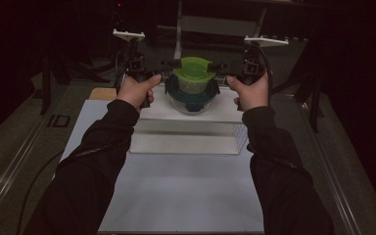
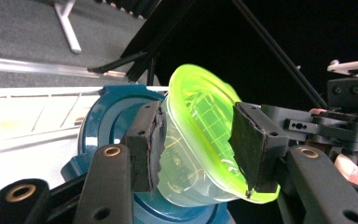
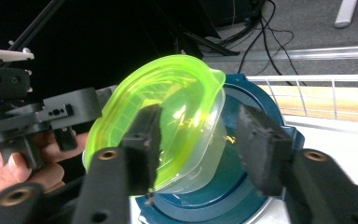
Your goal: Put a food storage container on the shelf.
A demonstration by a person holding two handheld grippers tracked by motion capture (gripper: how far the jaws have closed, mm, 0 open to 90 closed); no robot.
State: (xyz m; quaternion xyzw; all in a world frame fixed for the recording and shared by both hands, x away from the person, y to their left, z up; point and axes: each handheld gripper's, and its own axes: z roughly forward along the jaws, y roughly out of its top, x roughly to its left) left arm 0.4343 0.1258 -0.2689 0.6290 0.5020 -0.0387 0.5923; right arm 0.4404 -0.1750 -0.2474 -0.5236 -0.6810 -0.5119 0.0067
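Observation:
A clear tub with a bright green lid (image 1: 192, 73) rests tilted on a glass bowl with a dark blue lid (image 1: 191, 98). My left gripper (image 1: 174, 66) comes in from the left and is shut on the tub (image 2: 196, 116). One pad is against the clear wall and the other is on the green lid's rim. My right gripper (image 1: 216, 67) comes in from the right and is open around the tub (image 3: 168, 93). Its left pad (image 3: 144, 144) lies over the lid, while its right pad (image 3: 261, 149) stands apart over the blue lid (image 3: 251, 98).
The bowl sits on a clear plastic box (image 1: 186, 139) at the far end of a white mat (image 1: 186, 196). A white wire rack (image 3: 326, 93) stands behind it. Metal rails (image 1: 24, 147) run along both table sides, with dark stands and cables beyond.

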